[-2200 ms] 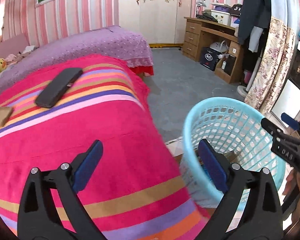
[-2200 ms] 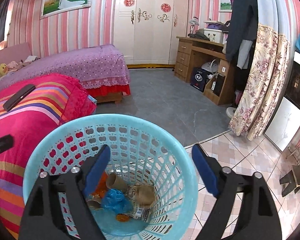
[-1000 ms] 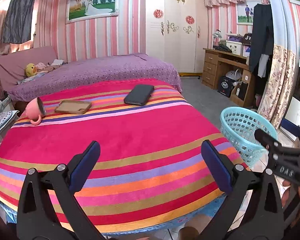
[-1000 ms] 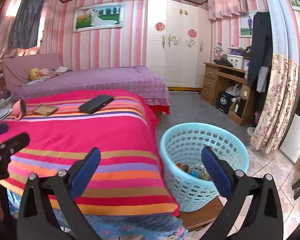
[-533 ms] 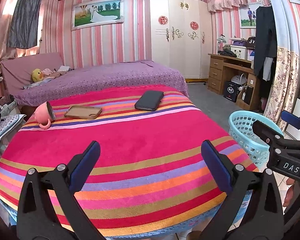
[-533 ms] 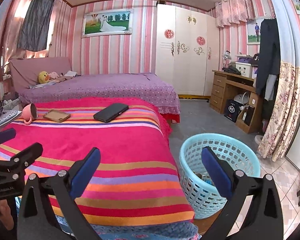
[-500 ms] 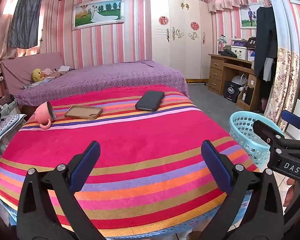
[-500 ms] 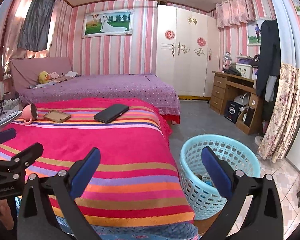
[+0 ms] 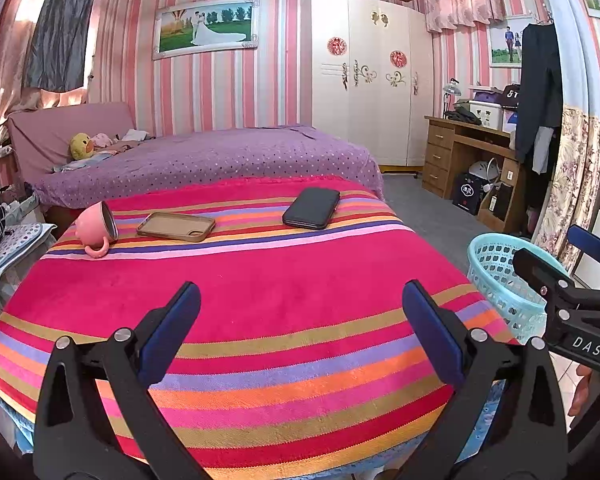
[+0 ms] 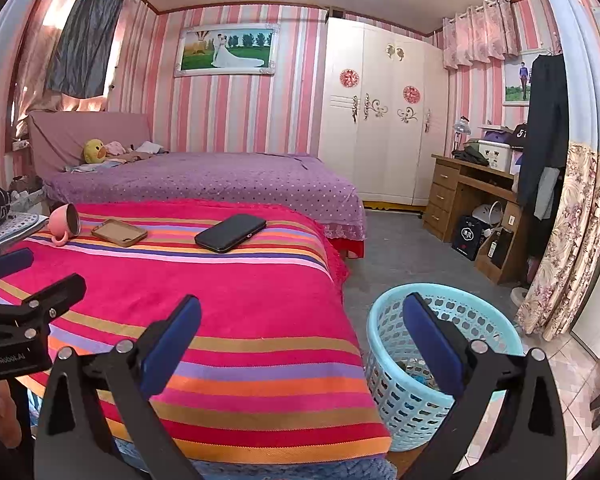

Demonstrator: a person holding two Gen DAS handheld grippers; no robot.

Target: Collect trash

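I see a striped blanket (image 9: 260, 296) covering the worktop, with a tipped pink mug (image 9: 96, 229), a tan phone case (image 9: 175, 226) and a black phone (image 9: 311, 207) lying on it.

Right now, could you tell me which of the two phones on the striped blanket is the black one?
The black phone lies farther right, nearer the blue basket; the tan-cased phone lies beside the tipped pink mug.

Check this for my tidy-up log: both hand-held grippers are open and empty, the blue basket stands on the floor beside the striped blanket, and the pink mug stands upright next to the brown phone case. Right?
One detail is off. The pink mug is not upright: the left wrist view shows it on its side, mouth towards the brown phone case. The rest holds: the left hand-held gripper and right hand-held gripper are open and empty, and the blue basket stands on the floor beside the striped blanket.
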